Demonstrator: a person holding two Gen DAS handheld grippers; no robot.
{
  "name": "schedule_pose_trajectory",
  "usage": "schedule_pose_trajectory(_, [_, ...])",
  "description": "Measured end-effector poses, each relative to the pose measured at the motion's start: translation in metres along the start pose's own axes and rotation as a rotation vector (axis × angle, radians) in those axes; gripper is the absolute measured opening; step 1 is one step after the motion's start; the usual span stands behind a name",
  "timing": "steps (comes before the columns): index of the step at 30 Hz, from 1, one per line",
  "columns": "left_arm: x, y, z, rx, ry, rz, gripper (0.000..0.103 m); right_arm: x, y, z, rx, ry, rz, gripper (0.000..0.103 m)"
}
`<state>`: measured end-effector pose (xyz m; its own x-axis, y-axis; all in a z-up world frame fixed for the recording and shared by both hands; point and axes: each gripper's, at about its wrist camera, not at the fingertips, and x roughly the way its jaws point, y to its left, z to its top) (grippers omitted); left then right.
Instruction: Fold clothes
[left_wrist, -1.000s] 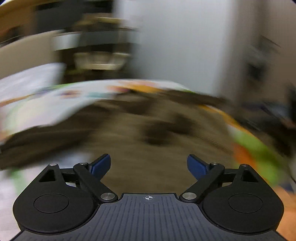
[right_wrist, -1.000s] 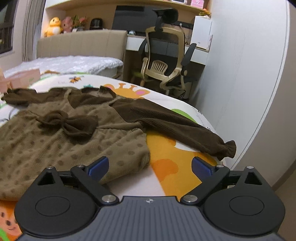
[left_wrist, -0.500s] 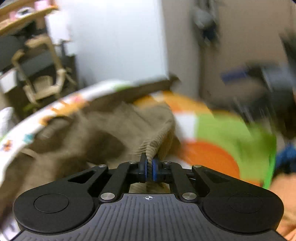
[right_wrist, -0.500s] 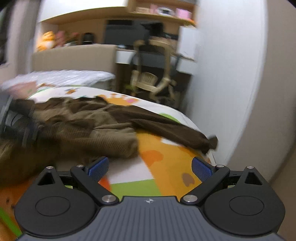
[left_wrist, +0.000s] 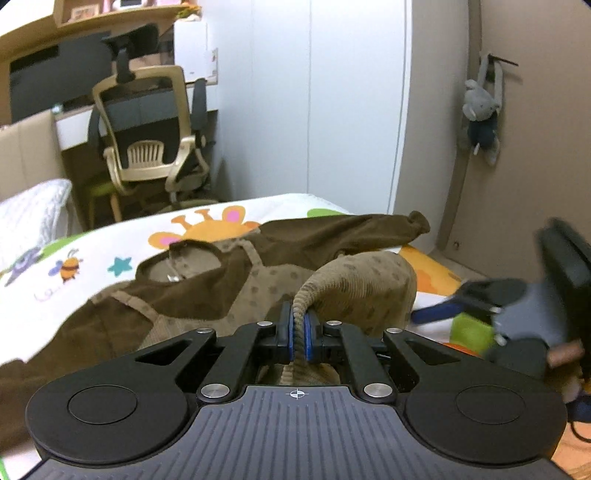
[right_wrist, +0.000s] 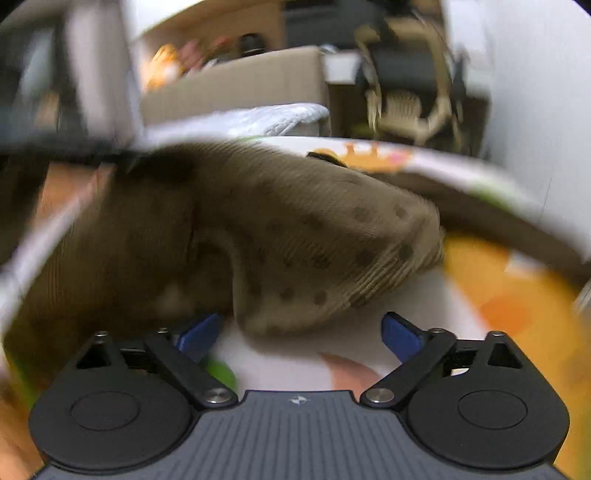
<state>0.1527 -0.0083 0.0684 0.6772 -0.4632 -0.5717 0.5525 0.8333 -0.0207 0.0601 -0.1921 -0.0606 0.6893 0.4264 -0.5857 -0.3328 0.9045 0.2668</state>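
A bed (left_wrist: 122, 236) with a cartoon-print sheet of giraffe, bee and star fills the middle of the left wrist view, with a white quilt (left_wrist: 33, 210) at the left edge. Behind it, in the upper left of the frame, stands a beige office chair (left_wrist: 147, 136) at a desk; a white wardrobe (left_wrist: 314, 96) takes the upper centre, and a grey plush toy (left_wrist: 482, 118) hangs on the wall at upper right.

A brown corduroy dress (left_wrist: 207, 291) with dots, dark brown sleeves and collar lies spread across the sheet in the centre of the frame. One sleeve (left_wrist: 343, 232) stretches toward the right centre, its cuff near the bed's edge.

The left tongs (left_wrist: 300, 334), at lower centre, are closed tight on a fold of the dress hem, which rises in a ridge from between the blue pads.

In the blurred right wrist view, the right tongs (right_wrist: 299, 334) stand wide apart at the bottom of the frame and hold nothing; the lifted hem of the dress (right_wrist: 295, 236) hangs just above and between them. The same tongs show blurred at the right edge of the left wrist view.
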Motion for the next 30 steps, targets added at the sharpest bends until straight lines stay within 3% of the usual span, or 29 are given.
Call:
schedule_pose_trajectory(1, [-0.001, 0.004, -0.001, -0.02, -0.001, -0.012, 0.007, 0.006, -0.011, 0.004, 0.073, -0.005, 0.025, 0.072])
schedule_pose_trajectory(3, [-0.004, 0.013, -0.004, -0.077, -0.005, -0.048, 0.012, 0.017, -0.029, 0.009, 0.179, -0.013, 0.07, 0.032])
schedule_pose_trajectory(5, [-0.009, 0.021, -0.006, -0.13, -0.014, -0.071, 0.02, 0.018, -0.038, 0.011, 0.252, -0.018, 0.11, 0.018])
schedule_pose_trajectory(6, [-0.014, 0.023, -0.006, -0.151, -0.026, -0.077, 0.03, 0.013, -0.039, 0.011, 0.268, -0.029, 0.122, 0.013])
schedule_pose_trajectory(9, [-0.034, 0.027, -0.007, -0.188, -0.071, -0.108, 0.055, -0.035, -0.035, 0.012, 0.225, -0.102, 0.12, 0.01])
schedule_pose_trajectory(11, [-0.046, 0.026, -0.008, -0.196, -0.091, -0.148, 0.061, -0.067, -0.032, 0.012, 0.197, -0.151, 0.118, 0.009])
schedule_pose_trajectory(13, [-0.054, 0.019, -0.013, -0.185, -0.09, -0.182, 0.075, -0.1, -0.034, 0.009, 0.184, -0.19, 0.093, 0.008])
schedule_pose_trajectory(16, [-0.058, -0.004, -0.029, -0.098, -0.04, -0.209, 0.085, -0.137, -0.039, 0.0, 0.164, -0.228, 0.012, 0.008])
schedule_pose_trajectory(18, [-0.058, -0.022, -0.044, -0.025, 0.007, -0.215, 0.093, -0.138, -0.029, -0.01, 0.072, -0.196, -0.057, 0.009])
schedule_pose_trajectory(20, [-0.056, -0.039, -0.062, 0.055, 0.065, -0.222, 0.093, -0.139, -0.019, -0.021, -0.019, -0.163, -0.126, 0.01])
schedule_pose_trajectory(23, [-0.049, -0.057, -0.088, 0.139, 0.151, -0.22, 0.093, -0.141, -0.005, -0.037, -0.157, -0.114, -0.229, 0.032])
schedule_pose_trajectory(24, [-0.046, -0.061, -0.096, 0.154, 0.181, -0.22, 0.093, -0.142, 0.0, -0.042, -0.203, -0.097, -0.263, 0.034])
schedule_pose_trajectory(29, [-0.039, -0.054, -0.116, 0.112, 0.227, -0.197, 0.094, -0.103, 0.041, -0.063, -0.413, 0.012, -0.268, 0.034])
schedule_pose_trajectory(30, [-0.04, -0.05, -0.117, 0.092, 0.225, -0.19, 0.094, -0.093, 0.049, -0.067, -0.457, 0.033, -0.269, 0.039])
